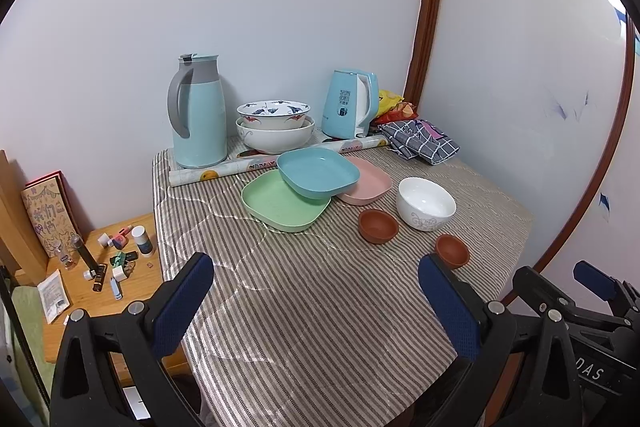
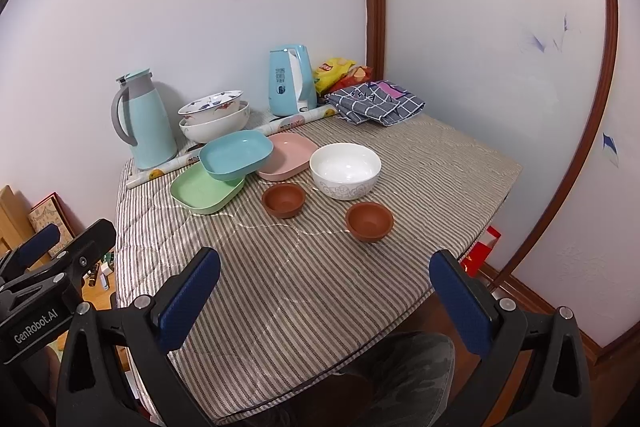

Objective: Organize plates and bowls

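Both the left tongs (image 1: 316,291) and right tongs (image 2: 326,283) are spread and empty at the desk's (image 2: 320,307) near edge; the nearer brown bowl (image 2: 369,221), centre frame, lies just ahead of the right tongs.

My table cloth (image 2: 320,287) has grey and beige stripes. On it I see a green plate (image 2: 200,193), a blue plate (image 2: 234,155) and a pink plate (image 2: 290,153). The two cups (image 2: 283,200) (image 2: 369,221) are brown. The bowl (image 2: 345,171) is white with a grey flower pattern. At the back edge, the flask (image 2: 146,119) and the kettle (image 2: 289,81) are light blue, and the towel (image 2: 376,103) is grey with white checks. My pads (image 2: 188,303) are dark blue.
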`<state>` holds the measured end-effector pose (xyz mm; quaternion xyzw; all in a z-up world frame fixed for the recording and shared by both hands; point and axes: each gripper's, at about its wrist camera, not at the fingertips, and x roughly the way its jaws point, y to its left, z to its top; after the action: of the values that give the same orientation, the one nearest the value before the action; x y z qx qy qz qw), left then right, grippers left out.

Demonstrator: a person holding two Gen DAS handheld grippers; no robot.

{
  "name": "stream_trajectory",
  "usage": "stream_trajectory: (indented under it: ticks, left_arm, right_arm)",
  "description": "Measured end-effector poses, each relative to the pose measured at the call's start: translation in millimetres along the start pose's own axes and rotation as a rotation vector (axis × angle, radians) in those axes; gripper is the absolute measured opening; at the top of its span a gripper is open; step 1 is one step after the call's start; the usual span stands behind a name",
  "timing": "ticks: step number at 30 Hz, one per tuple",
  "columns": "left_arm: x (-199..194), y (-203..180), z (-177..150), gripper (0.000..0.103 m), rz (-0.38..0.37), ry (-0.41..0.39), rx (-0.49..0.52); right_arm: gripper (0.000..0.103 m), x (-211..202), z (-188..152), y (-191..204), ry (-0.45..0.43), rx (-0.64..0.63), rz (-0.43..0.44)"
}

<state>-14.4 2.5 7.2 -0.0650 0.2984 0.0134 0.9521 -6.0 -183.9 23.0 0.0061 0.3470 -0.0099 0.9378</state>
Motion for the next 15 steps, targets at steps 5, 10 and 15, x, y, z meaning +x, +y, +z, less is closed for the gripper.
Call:
stream_trajectory:
  ticks: [5,10,15]
  left_arm:
    - [0.6,1.5,0.7,0.103,0.0,-0.003,-0.003]
    - [2.2,3.0,1.0,0.103,-0.001,-0.001,-0.002]
    - [11.4,4.8,1.7,0.103,0.006,0.02,0.0]
  right_arm:
    - [0.103,0.4,0.3,-0.7,-0.005,-0.005,0.0]
    - [0.103,2.3,1.2,1.5,-0.002,-0.004,0.004]
    - [0.103,10.4,2.0,2.3,0.005,-0.013,0.012]
